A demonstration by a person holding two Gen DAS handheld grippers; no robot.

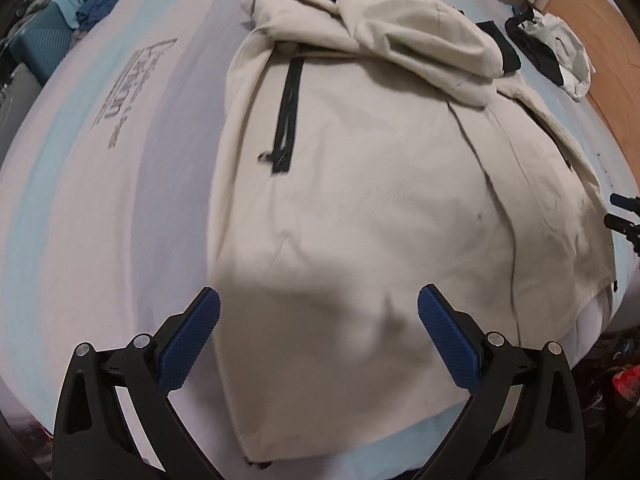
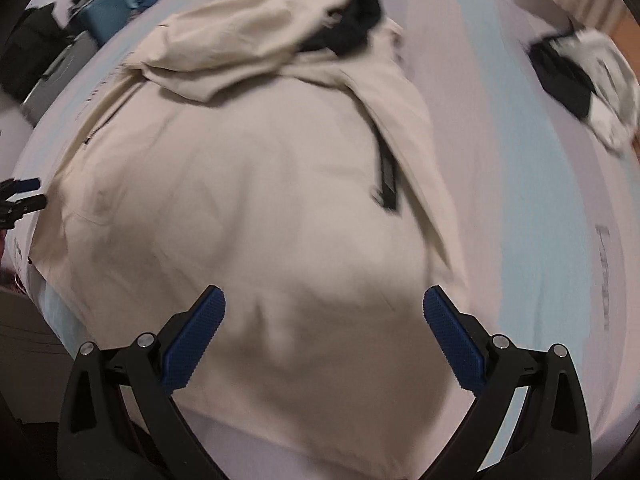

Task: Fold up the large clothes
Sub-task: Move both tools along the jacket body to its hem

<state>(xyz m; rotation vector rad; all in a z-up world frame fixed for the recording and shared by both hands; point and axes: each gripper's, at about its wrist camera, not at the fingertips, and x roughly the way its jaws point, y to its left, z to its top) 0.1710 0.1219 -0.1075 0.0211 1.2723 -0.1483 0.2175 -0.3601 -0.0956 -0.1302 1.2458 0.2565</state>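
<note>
Lying: jacket (image 1: 380, 208) spread flat across the bed (image 1: 120, 208), beige, hem toward the cameras, hood end far away.
Sleeves: both folded in over the upper body, one sleeve (image 1: 400, 36) draped across near the hood, so the outline is already narrowed to a rough rectangle, judging from how it lies.
Zips: a black pocket zip (image 1: 286, 120) on one side of the body; dark lining shows at the collar.
Left gripper (image 1: 318, 312): fingers wide apart, nothing between them, hovering over the near hem; empty because no grip has been taken yet.
Right gripper (image 2: 324, 312): also spread open and empty, above the hem on the other side; its blurred view suggests it is moving.
Spacing: each gripper's tip appears at the edge of the other's view, one at each flank of the jacket, well placed for a two-corner lift.
Step in hand: probably reaching for the hem corners to fold the bottom up toward the hood.
Surroundings: a black-and-white garment (image 1: 560, 52) lies apart near the far corner; blue clothes (image 1: 100, 4) and a teal case (image 1: 44, 44) sit off the far side.
</note>
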